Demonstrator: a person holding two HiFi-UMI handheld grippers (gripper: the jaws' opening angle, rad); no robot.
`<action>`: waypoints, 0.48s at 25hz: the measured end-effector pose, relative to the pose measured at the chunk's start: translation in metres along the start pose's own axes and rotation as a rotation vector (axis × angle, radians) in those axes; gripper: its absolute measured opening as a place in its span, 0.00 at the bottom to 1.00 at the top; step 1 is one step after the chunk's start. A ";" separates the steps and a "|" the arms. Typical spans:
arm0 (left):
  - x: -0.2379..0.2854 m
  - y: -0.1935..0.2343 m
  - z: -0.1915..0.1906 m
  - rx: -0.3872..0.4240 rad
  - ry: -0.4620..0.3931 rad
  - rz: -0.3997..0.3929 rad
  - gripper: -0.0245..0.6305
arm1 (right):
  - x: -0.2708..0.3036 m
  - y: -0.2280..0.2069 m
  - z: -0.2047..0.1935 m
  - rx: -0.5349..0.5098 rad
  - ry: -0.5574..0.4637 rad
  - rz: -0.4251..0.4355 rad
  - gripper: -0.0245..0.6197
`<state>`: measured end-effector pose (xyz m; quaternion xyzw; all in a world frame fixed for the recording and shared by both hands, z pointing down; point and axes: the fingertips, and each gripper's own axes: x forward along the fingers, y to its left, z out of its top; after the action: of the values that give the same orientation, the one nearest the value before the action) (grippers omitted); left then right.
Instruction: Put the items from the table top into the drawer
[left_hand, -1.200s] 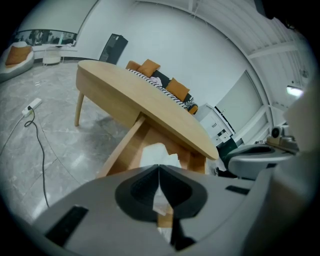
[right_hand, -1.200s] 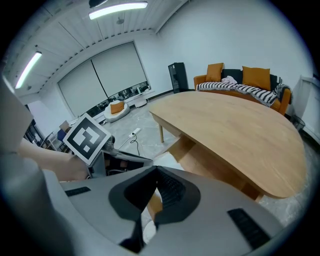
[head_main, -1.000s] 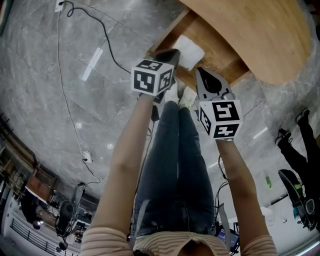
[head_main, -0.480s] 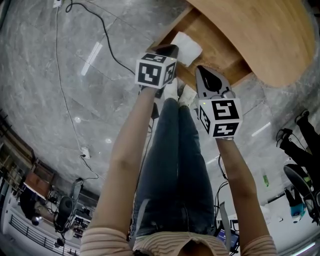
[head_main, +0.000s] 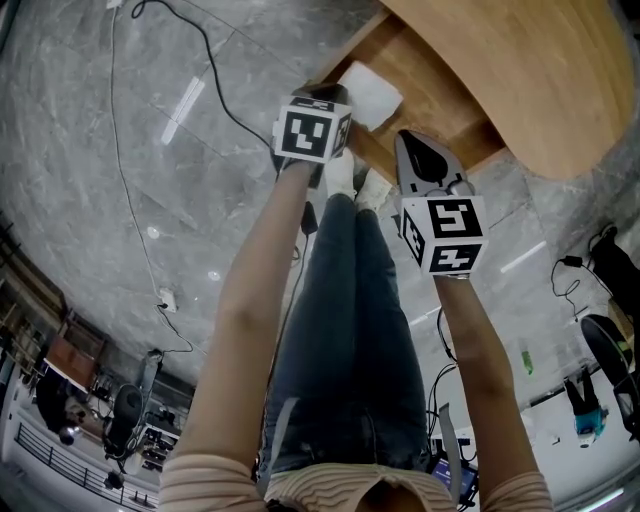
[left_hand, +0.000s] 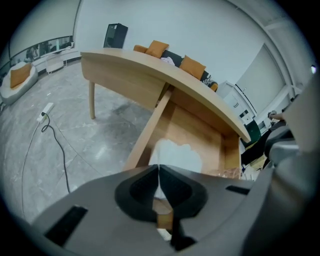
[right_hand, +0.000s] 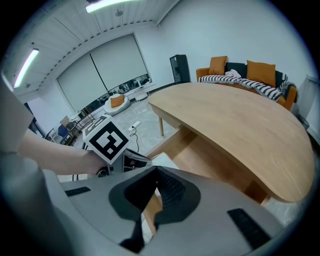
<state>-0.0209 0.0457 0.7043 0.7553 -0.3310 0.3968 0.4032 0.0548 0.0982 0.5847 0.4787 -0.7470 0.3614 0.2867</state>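
Below the curved wooden table top (head_main: 530, 60) a wooden drawer (head_main: 430, 100) stands pulled out. My left gripper (head_main: 338, 95) hangs over the drawer's near left corner, shut on the near edge of a white cloth (head_main: 372, 92). The rest of the cloth lies spread inside the drawer. In the left gripper view, the left gripper (left_hand: 159, 166) has its jaws closed tip to tip, with the cloth (left_hand: 176, 155) running on ahead over the drawer floor (left_hand: 195, 127). My right gripper (head_main: 408, 140) hovers just right of it at the drawer front. In its own view the right gripper (right_hand: 156, 169) is shut and holds nothing.
A black cable (head_main: 200, 50) runs over the grey marble floor, left of the drawer. The person's legs (head_main: 350, 300) and shoes stand right at the drawer front. Something crinkled and clear (left_hand: 225, 173) lies at the drawer's right side. A sofa with orange cushions (right_hand: 245, 70) stands beyond the table.
My left gripper has moved forward and down towards the drawer's left corner, and the white cloth has shifted with it. The right gripper has stayed where it was.
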 end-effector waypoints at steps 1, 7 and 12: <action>0.003 0.002 -0.002 -0.001 0.008 0.008 0.06 | 0.001 -0.001 0.000 0.001 0.002 0.000 0.05; 0.011 0.006 -0.007 0.010 0.048 0.054 0.06 | 0.004 -0.005 -0.002 0.002 0.011 0.003 0.05; 0.012 0.011 -0.007 0.038 0.079 0.104 0.06 | 0.007 -0.006 -0.003 -0.002 0.025 0.003 0.05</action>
<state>-0.0268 0.0444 0.7206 0.7283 -0.3460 0.4529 0.3803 0.0581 0.0957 0.5938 0.4727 -0.7446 0.3670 0.2958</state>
